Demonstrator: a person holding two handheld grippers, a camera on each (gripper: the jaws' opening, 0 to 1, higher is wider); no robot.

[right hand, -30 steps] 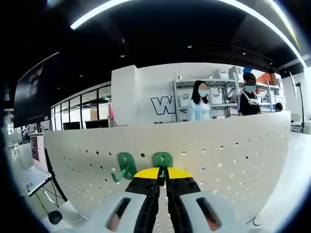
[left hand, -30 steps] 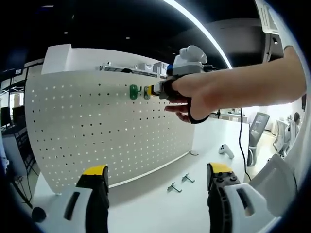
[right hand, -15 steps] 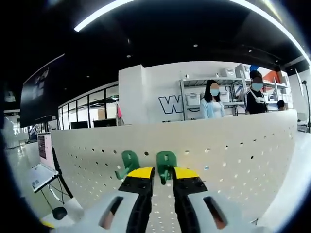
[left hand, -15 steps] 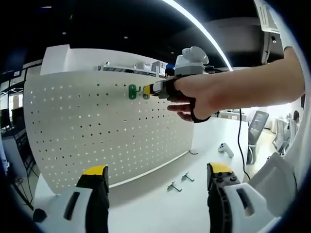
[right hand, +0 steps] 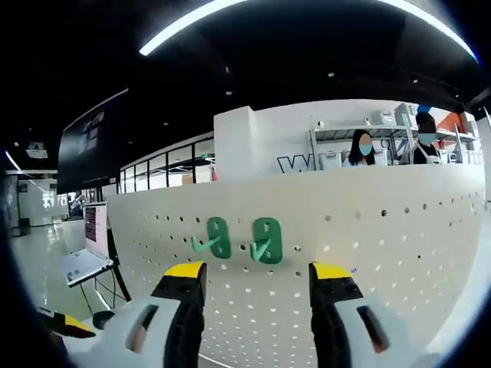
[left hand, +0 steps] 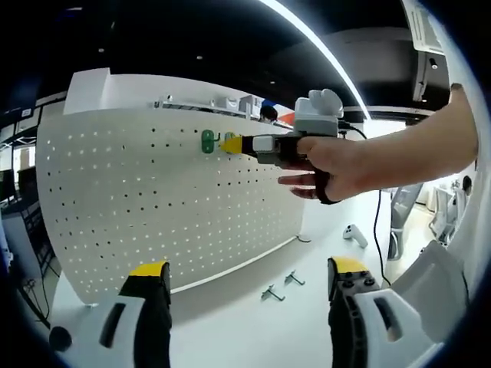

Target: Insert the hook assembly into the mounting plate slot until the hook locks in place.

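Right tongs point(right hand: 257, 277) stand wide apart and hold nothing, facing the white pegboard point(right hand: 368, 253) just short of its surface. Two green hooks sit side by side near the board's upper edge: the left hook point(right hand: 215, 238) and the right hook point(right hand: 266, 241), both seated against the board. Left tongs point(left hand: 249, 280) are also wide apart and hold nothing above the white worktop point(left hand: 253, 330), where two loose metal hooks point(left hand: 281, 286) lie near the board's base.
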